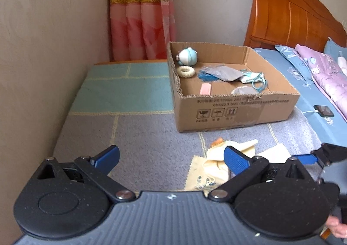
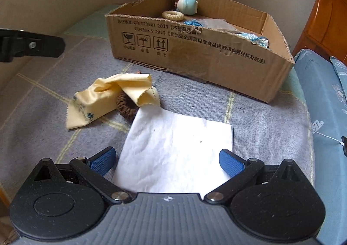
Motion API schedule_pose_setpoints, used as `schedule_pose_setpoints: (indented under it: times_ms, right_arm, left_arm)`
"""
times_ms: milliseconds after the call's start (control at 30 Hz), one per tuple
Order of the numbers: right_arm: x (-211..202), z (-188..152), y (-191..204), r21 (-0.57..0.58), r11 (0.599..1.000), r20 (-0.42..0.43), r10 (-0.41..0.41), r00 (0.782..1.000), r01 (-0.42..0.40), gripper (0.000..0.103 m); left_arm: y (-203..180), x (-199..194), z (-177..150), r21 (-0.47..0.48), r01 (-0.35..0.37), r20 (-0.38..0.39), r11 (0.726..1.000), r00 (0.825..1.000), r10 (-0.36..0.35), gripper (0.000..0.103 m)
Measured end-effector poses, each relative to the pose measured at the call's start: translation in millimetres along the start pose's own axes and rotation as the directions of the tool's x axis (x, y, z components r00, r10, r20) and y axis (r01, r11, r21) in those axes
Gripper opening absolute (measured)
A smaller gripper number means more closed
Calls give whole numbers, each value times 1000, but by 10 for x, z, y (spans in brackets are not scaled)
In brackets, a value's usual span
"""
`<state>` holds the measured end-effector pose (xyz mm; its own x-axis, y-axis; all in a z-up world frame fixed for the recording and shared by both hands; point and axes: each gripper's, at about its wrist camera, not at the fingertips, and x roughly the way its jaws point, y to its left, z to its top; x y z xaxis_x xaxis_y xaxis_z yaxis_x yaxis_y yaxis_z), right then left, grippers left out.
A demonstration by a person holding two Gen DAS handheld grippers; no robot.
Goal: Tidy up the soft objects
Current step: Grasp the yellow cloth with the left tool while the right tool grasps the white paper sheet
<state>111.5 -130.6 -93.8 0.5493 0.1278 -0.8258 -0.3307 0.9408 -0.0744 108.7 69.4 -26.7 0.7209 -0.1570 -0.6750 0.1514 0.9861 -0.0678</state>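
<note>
A shallow cardboard box (image 1: 236, 110) (image 2: 195, 49) stands on the bed and holds a blue-white plush toy (image 1: 188, 55) (image 2: 187, 5), a cream scrunchie (image 1: 186, 71) (image 2: 172, 15), grey and blue cloths and a pink item (image 1: 205, 88). In front of it lie a crumpled yellow cloth (image 2: 104, 97) (image 1: 208, 169), a brown scrunchie (image 2: 126, 105) partly under that cloth, and a white tissue (image 2: 175, 147) (image 1: 275, 153). My left gripper (image 1: 171, 159) hovers open, the yellow cloth near its right finger. My right gripper (image 2: 167, 161) is open, low over the tissue's near edge.
A grey and teal checked blanket (image 1: 130, 136) covers the bed along a beige wall (image 1: 43, 49). A pink curtain (image 1: 141, 17) hangs behind. To the right are a wooden headboard (image 1: 292, 15), a blue sheet, a purple quilt (image 1: 325, 78) and a phone (image 1: 324, 110) on a cable.
</note>
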Motion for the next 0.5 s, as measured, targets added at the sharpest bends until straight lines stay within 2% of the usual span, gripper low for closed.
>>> schedule_pose_setpoints:
  times_ms: [167, 267, 467, 500]
  right_arm:
    - [53, 36, -186, 70, 997, -3, -33, 999, 34, 103]
    - [55, 5, -352, 130, 991, -11, -35, 999, 37, 103]
    - [49, -35, -409, 135, 989, -4, -52, 999, 52, 103]
    - [47, -41, -407, 139, 989, -1, -53, 999, 52, 103]
  left_arm:
    - [-84, 92, -50, 29, 32, -32, 999, 999, -31, 102]
    - [-141, 176, -89, 38, 81, -59, 996, 995, -79, 102]
    - [-281, 413, -228, 95, 131, -118, 987, 986, -119, 101]
    - [-294, 445, -256, 106, 134, -124, 985, 985, -120, 99]
